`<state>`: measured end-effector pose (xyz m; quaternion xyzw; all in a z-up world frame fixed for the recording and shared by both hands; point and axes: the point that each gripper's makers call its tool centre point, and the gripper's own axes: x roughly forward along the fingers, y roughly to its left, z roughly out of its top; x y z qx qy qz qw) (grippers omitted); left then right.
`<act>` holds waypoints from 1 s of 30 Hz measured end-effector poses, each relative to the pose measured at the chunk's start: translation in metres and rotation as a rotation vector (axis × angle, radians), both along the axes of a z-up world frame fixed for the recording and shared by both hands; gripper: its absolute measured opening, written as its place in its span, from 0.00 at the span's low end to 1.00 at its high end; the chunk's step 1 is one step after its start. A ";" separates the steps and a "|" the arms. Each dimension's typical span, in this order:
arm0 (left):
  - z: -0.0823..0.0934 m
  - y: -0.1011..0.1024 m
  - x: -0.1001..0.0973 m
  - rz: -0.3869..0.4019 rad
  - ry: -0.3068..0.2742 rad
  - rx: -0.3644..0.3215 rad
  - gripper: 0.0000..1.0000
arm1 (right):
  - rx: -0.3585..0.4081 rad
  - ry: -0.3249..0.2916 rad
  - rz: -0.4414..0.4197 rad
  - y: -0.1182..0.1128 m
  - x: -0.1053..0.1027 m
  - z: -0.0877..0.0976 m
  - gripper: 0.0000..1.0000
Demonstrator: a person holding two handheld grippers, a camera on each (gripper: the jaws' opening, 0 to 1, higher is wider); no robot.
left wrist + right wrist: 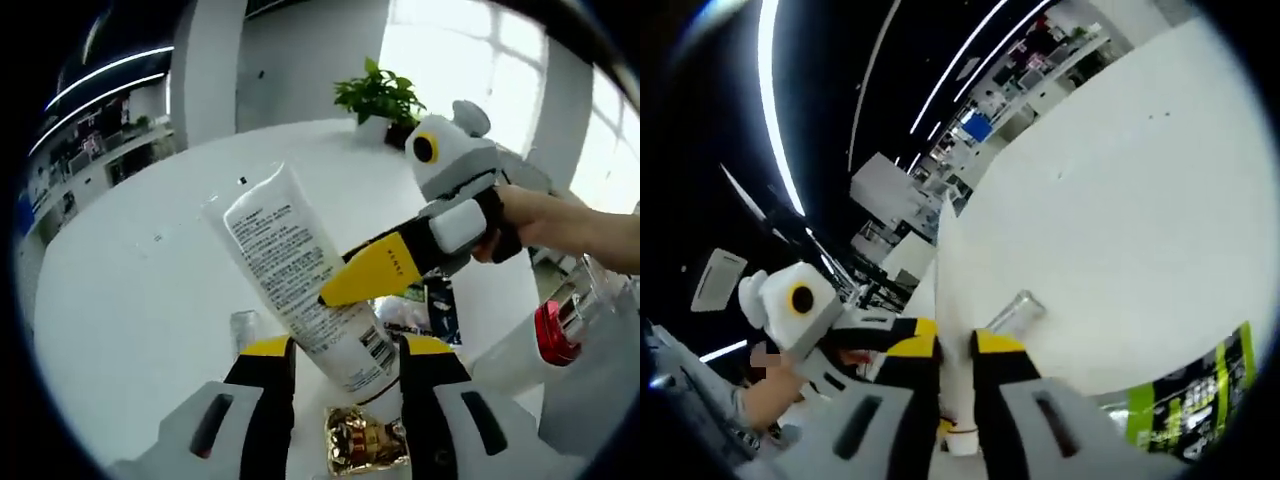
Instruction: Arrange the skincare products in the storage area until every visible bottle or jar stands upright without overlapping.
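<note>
A white tube (pixel 290 270) with small black print is held tilted above the white table (pixel 140 270), cap end down. My left gripper (pixel 345 352) is shut on its lower part, just above the cap. My right gripper (pixel 350 285) reaches in from the right in a person's hand (pixel 560 225), and its yellow jaw lies across the tube's middle. In the right gripper view, my right gripper (pixel 957 345) is shut on the tube (pixel 956 390), seen edge-on. The left gripper (pixel 875 335) shows at the left there.
A small clear bottle (pixel 245 328) lies on the table beyond the tube, also the clear bottle (pixel 1015 310). A gold-wrapped item (pixel 365 440) lies below my left jaws. A red-capped bottle (pixel 555 332) and dark packet (pixel 432 305) sit right. A potted plant (pixel 380 95) stands far back. Green packets (pixel 1190 405) lie right.
</note>
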<state>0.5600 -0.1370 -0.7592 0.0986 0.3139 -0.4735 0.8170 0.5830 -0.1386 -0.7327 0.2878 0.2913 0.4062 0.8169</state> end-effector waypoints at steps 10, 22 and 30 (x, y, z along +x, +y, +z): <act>0.025 0.010 0.009 0.077 -0.020 -0.055 0.44 | -0.083 -0.077 -0.008 -0.002 -0.001 0.011 0.10; 0.045 0.014 0.016 0.141 -0.029 -0.131 0.46 | -0.217 -0.201 0.013 -0.002 -0.007 0.019 0.10; 0.072 0.012 0.020 0.200 0.002 -0.267 0.45 | -0.266 -0.244 0.008 -0.005 -0.009 0.024 0.10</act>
